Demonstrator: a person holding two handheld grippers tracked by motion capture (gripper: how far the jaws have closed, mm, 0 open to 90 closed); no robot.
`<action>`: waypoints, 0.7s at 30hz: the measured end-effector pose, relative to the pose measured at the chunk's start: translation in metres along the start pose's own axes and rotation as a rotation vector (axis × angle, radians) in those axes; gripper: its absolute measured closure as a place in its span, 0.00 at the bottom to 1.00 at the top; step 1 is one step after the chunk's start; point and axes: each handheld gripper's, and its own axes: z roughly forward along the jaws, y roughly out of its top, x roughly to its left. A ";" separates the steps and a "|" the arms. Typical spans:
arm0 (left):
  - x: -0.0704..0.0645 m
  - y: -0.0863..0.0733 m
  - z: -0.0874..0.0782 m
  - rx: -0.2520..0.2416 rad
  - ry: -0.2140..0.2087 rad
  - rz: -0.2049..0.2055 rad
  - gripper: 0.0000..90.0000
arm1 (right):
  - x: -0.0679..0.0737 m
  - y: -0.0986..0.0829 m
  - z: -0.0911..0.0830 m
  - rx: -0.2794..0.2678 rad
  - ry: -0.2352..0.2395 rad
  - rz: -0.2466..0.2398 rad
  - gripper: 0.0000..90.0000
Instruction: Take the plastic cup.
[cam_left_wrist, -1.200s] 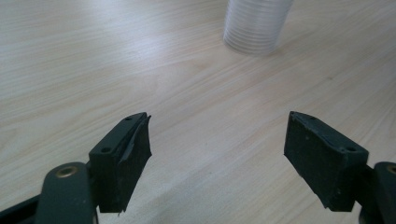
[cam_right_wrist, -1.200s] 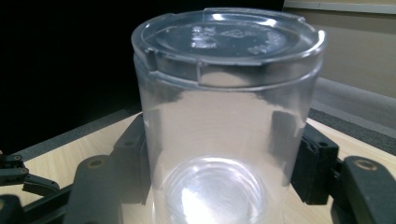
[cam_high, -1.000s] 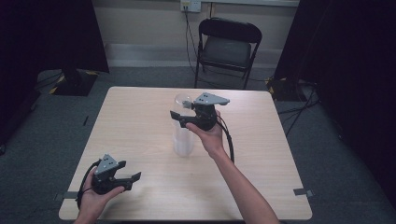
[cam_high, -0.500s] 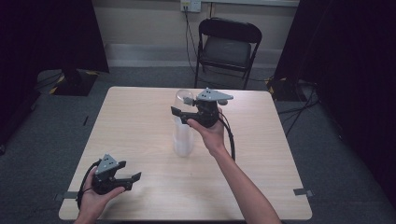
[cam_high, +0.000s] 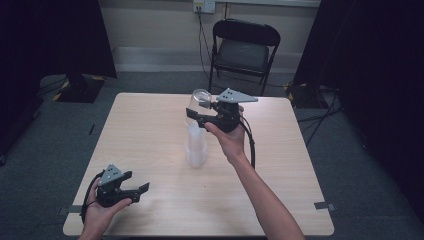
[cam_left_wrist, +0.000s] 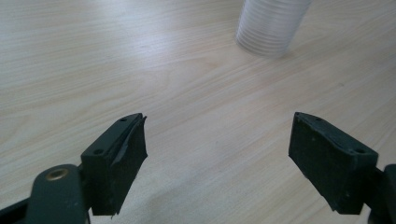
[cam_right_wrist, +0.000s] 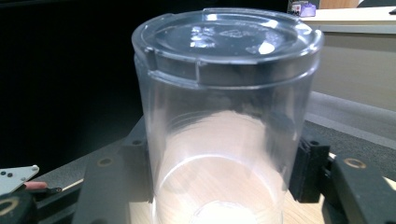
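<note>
Cup (cam_high: 199, 101) being lifted off stack (cam_high: 195, 147), mid-worktop, clamped in right tongs (cam_high: 196, 116); left tongs (cam_high: 141, 192) released, near front-left corner; next: raise clear w/o tipping stack.

The high view looks down across my table (cam_high: 150, 130); my left gripper view skims it, sharing the cup stack (cam_left_wrist: 271, 23), while my right one probably faces the far wall.
</note>
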 end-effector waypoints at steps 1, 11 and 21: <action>-0.001 0.000 0.000 0.000 -0.006 0.005 0.21 | 0.000 0.000 -0.001 0.000 0.000 0.001 0.44; -0.002 0.000 0.001 -0.004 -0.018 0.021 0.23 | -0.003 0.005 -0.021 -0.017 -0.007 0.013 0.44; -0.006 0.002 0.001 -0.057 -0.051 0.065 0.22 | -0.006 -0.003 -0.041 -0.011 -0.027 0.038 0.44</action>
